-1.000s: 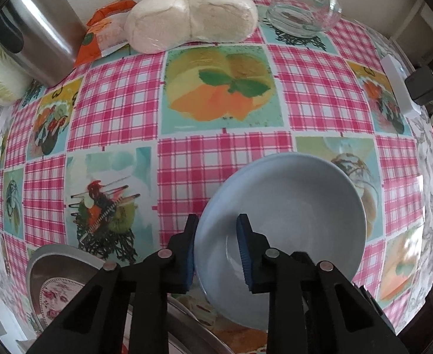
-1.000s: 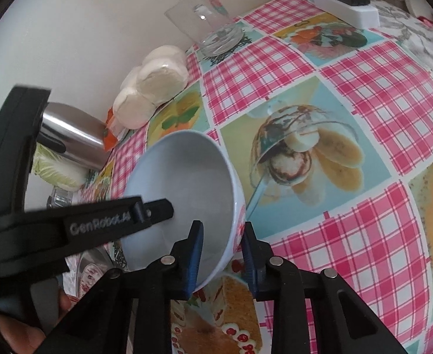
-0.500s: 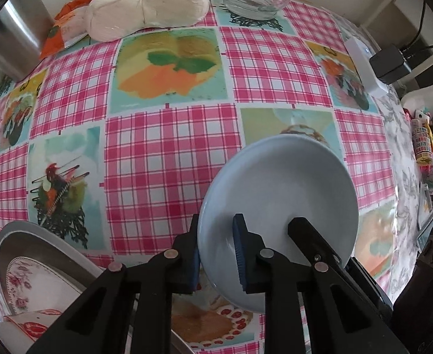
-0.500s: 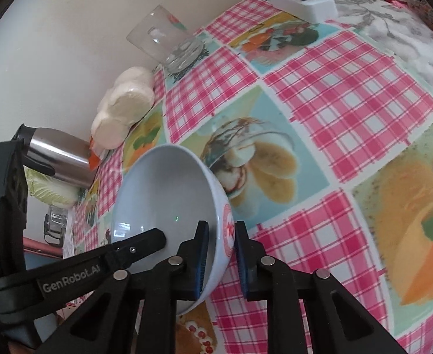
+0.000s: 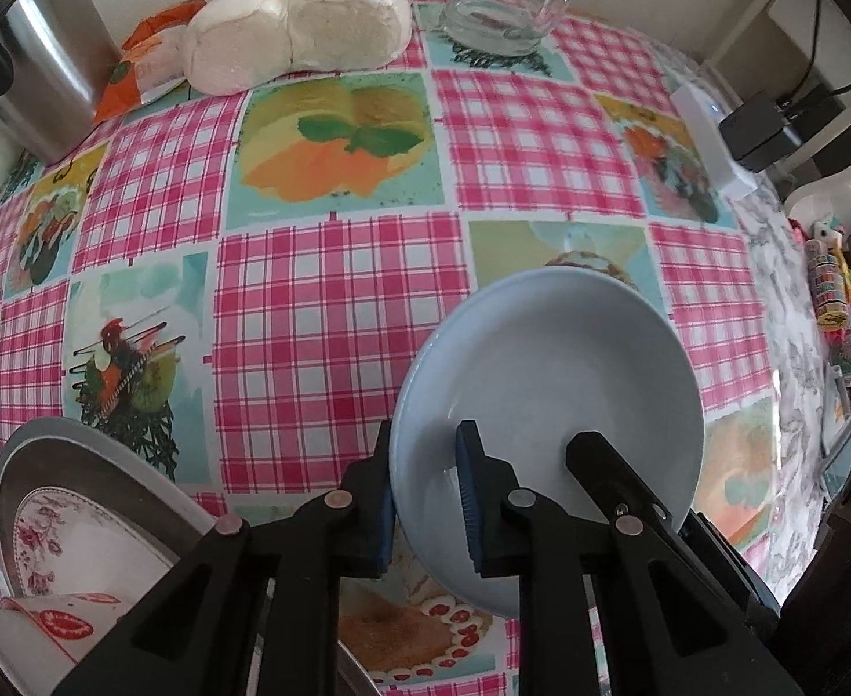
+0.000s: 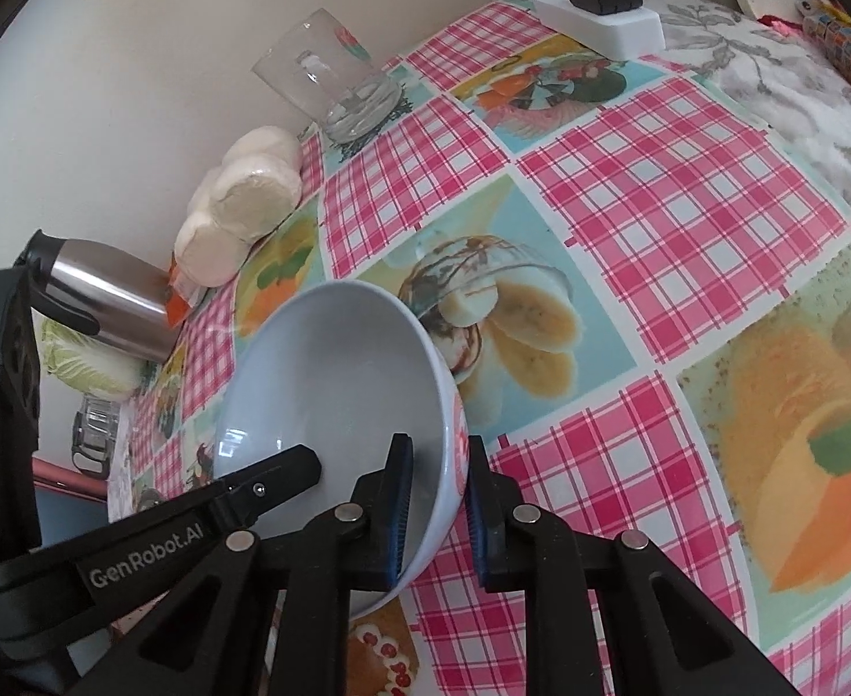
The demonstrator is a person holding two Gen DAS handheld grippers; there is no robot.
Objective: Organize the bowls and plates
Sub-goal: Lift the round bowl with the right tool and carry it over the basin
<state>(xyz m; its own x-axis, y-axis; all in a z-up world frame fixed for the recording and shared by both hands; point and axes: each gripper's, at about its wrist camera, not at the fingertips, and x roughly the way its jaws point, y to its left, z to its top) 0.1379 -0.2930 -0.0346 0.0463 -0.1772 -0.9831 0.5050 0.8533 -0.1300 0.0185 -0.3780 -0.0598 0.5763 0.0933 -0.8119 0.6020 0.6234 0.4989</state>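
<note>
Left wrist, both grippers pinching bowl (image 5: 547, 406) rim

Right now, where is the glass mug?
In both views the glass mug stands at the table's far edge by the wall, just right of the white buns.

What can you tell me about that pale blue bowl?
The pale blue bowl looks like glazed ceramic, plain and empty inside, with a red mark on its outer wall. It is tilted over the checked tablecloth. The left hand-held gripper and the right hand-held gripper each pinch its rim, one finger inside and one outside.
</note>
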